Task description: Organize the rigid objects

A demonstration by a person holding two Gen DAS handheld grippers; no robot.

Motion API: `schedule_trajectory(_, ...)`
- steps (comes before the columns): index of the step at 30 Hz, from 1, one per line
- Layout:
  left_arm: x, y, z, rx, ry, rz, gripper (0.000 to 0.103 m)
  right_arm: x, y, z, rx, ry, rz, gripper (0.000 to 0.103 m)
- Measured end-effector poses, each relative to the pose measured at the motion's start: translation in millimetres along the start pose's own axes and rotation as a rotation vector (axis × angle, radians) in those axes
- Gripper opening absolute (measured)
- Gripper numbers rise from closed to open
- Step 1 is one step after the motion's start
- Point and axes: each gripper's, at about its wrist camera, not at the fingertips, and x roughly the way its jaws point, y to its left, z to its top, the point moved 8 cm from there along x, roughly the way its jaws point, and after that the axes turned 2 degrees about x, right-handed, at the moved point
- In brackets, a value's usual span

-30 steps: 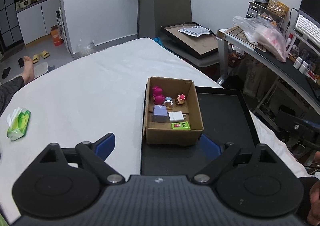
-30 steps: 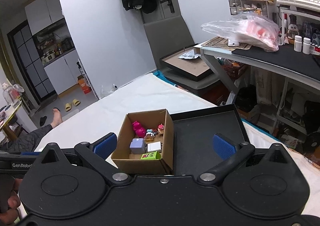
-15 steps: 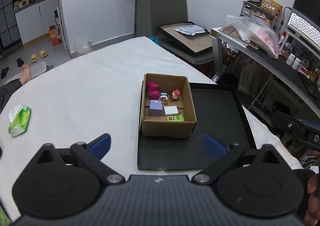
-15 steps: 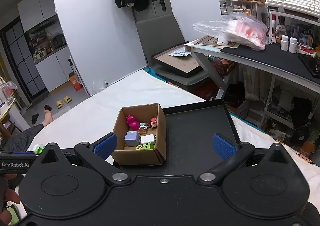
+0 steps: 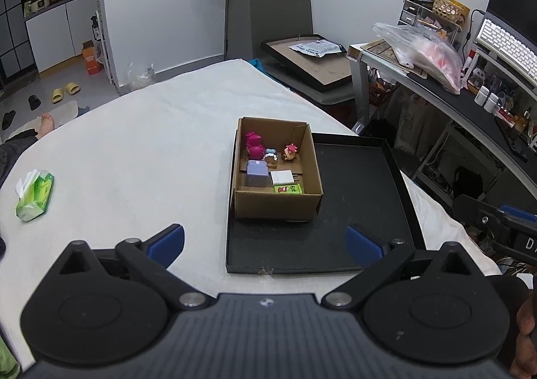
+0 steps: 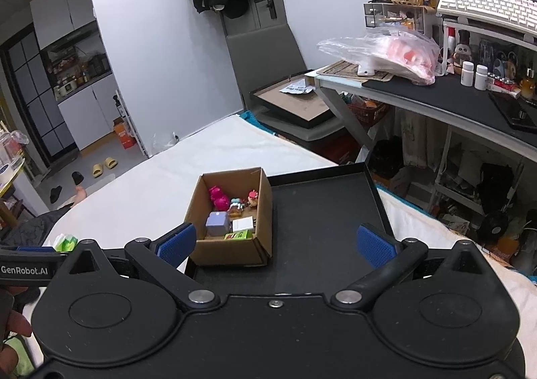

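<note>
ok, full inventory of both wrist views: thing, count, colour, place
open cardboard box: 1, brown, left part of the tray
shallow black tray: 1, black, on the white table
white-covered table: 1, white, under everything
pink toy figure: 1, magenta, far left in the box
small blue-and-white figure: 1, middle of the box
small orange-red figure: 1, far right in the box
lilac cube: 1, lilac, left in the box
white plug adapter: 1, white, beside the cube
green flat packet: 1, green, against the near wall of the box
green tissue pack: 1, green, far left on the table
left gripper: jaws open, empty
right gripper: jaws open, empty
</note>
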Motion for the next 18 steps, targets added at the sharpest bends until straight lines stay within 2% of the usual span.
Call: schedule_trajectory(18, -12.5, -4.3, -1.1, 0.017, -0.02, -0.005, 0.101, -13.7, 3.8, -2.8, -0.023, 0.0, 0.006, 0.103)
